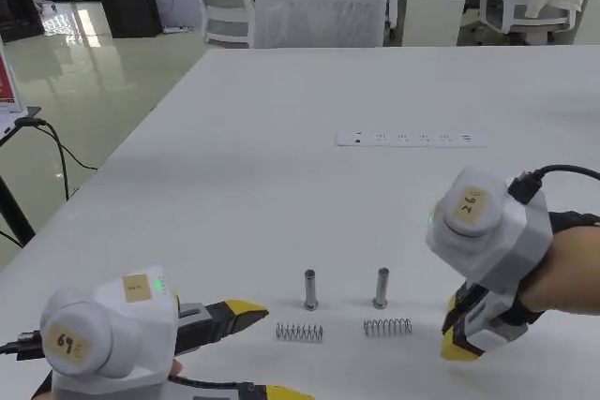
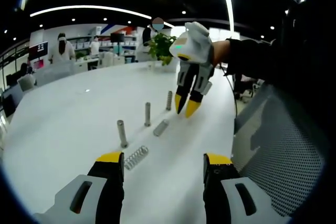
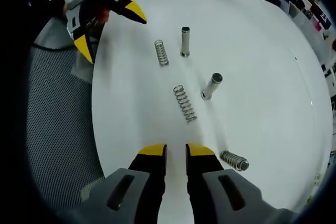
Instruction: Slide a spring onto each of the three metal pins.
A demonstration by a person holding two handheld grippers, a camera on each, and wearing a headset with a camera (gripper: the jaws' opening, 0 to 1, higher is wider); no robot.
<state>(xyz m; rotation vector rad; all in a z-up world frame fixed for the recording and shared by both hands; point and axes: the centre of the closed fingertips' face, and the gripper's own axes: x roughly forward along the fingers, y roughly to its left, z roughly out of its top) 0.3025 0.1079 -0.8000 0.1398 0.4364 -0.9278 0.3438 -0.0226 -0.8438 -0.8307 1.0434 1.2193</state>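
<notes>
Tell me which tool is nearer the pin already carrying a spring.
Right. The right tool is just beside the sprung pin; the left tool lies beyond the nearer bare pin and the farther bare pin.

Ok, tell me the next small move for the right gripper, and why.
Probably ease the right gripper forward onto the loose silver coil spring lying just ahead of its narrowly open, empty jaws, and close on it. The short upright metal pin beside it is bare, as is the farther pin, while the third pin already seems to carry a spring.
</notes>
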